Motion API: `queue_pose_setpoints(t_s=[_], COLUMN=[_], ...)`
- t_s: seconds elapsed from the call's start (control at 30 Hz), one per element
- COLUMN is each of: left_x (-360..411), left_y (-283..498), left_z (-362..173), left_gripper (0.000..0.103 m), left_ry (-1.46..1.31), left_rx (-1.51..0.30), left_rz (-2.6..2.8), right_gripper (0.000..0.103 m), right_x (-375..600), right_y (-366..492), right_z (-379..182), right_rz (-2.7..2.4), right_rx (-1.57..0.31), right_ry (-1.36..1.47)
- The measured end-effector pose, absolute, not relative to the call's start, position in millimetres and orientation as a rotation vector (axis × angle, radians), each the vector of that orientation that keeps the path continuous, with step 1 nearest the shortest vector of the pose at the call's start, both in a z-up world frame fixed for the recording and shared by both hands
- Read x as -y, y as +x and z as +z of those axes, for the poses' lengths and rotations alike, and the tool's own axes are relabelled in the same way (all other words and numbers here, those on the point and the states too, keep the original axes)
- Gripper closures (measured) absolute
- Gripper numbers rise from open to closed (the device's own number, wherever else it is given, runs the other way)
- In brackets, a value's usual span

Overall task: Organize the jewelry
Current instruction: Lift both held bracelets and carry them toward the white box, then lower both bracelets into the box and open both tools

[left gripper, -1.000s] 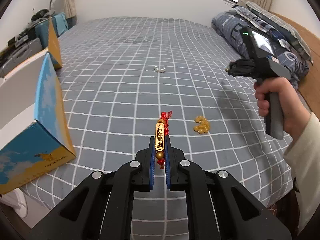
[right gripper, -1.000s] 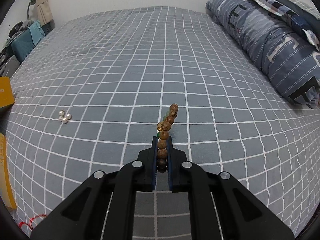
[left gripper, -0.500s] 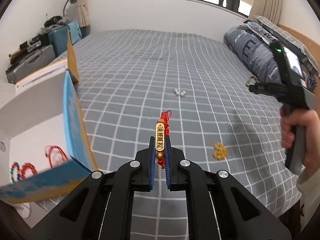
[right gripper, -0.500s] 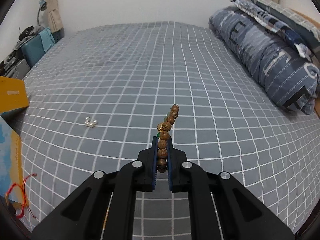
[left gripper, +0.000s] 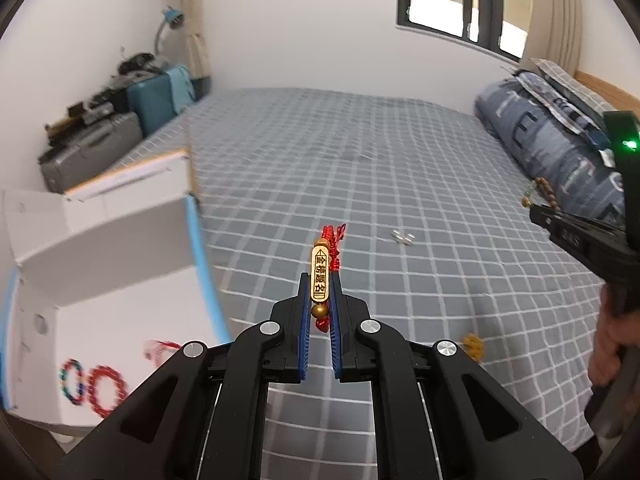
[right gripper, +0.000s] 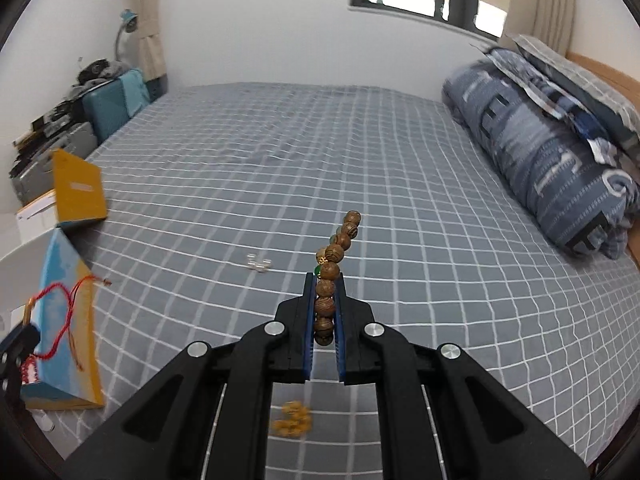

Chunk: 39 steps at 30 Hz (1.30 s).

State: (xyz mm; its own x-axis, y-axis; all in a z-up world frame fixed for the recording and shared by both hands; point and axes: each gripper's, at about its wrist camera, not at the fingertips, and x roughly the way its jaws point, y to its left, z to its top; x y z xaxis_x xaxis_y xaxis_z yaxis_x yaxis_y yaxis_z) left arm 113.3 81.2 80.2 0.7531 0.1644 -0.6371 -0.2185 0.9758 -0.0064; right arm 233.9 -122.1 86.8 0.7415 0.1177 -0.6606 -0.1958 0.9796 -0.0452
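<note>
My left gripper (left gripper: pixel 320 276) is shut on a red cord bracelet with a gold bar charm (left gripper: pixel 320 276), held above the bed beside the open white box (left gripper: pixel 120 264). The box holds two bead bracelets (left gripper: pixel 92 388) and a red cord piece (left gripper: pixel 160 348). My right gripper (right gripper: pixel 325 280) is shut on a brown wooden bead bracelet (right gripper: pixel 332 268); it shows in the left wrist view (left gripper: pixel 536 204) at the right. Small pearl beads (left gripper: pixel 402 236) and a yellow bead bracelet (left gripper: pixel 472 346) lie on the bed; both also show in the right wrist view (right gripper: pixel 258 262) (right gripper: pixel 292 420).
The grey checked bed cover (left gripper: pixel 400 168) fills the middle. A rolled blue quilt (right gripper: pixel 552 168) lies along the right. The box's yellow and blue lid flaps (right gripper: pixel 76 196) stand at the bed's left edge. Suitcases (left gripper: pixel 100 148) sit by the left wall.
Both grippers have risen and tilted up, so more wall and window shows. The left gripper has moved left toward the box, whose inside now shows. Both grips are unchanged.
</note>
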Motion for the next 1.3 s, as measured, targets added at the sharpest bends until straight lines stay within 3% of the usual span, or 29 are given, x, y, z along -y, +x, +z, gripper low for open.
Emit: queue_pose_setpoints(t_s=[0.47, 0.7, 0.97, 1.3], left_x=[-204.5, -283.5, -336.4, -367.2], left_y=[52.8, 23.2, 4.7, 15.3], left_z=[116.5, 104.3, 72.4, 36.2], left_gripper=[0.095, 0.095, 0.095, 0.095], left_ry=[-0.142, -0.212, -0.273, -0.334], left_rx=[-0.648, -0.753, -0.856, -0.981], left_rz=[0.423, 0.532, 0.592, 0.594], right_gripper=[0.096, 0.096, 0.096, 0.096], right_x=[-21.1, -119.2, -195.2, -243.7], right_y=[180.0, 142.3, 123.8, 130.5], right_z=[115.6, 107.9, 76.8, 25.5], right_rz=[0.412, 0.586, 0.694, 0.725], right_rx=[-0.645, -0.636, -0.732, -0.989], right_ry=[-0.168, -0.234, -0.316, -0.399])
